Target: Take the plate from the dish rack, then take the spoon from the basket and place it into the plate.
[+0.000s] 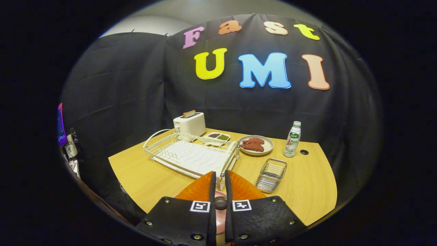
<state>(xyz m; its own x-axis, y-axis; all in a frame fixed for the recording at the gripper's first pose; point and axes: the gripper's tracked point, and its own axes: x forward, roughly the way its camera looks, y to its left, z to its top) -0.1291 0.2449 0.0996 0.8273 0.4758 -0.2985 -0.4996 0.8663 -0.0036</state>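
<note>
The claw (218, 179) had its fingers drawn close together with a narrow gap, holding nothing. A pink plate (221, 212) lay on the table (307, 184) beneath them. The dish rack (191, 155) and wire basket (271, 175) stood beyond.

Illumination was even and moderately bright on the wooden table (307, 184), apparently from overhead. Shadows under the dish rack (191, 155) and the wire basket (272, 175) were soft and short. The black cloth wall (119, 89) absorbed light and appeared dim. Fisheye distortion bowed the table edges and darkened the periphery. The gripper (219, 177), its fingers nearly together, appeared slightly soft in focus. A faint sheen marked the bottle (292, 139).
</note>
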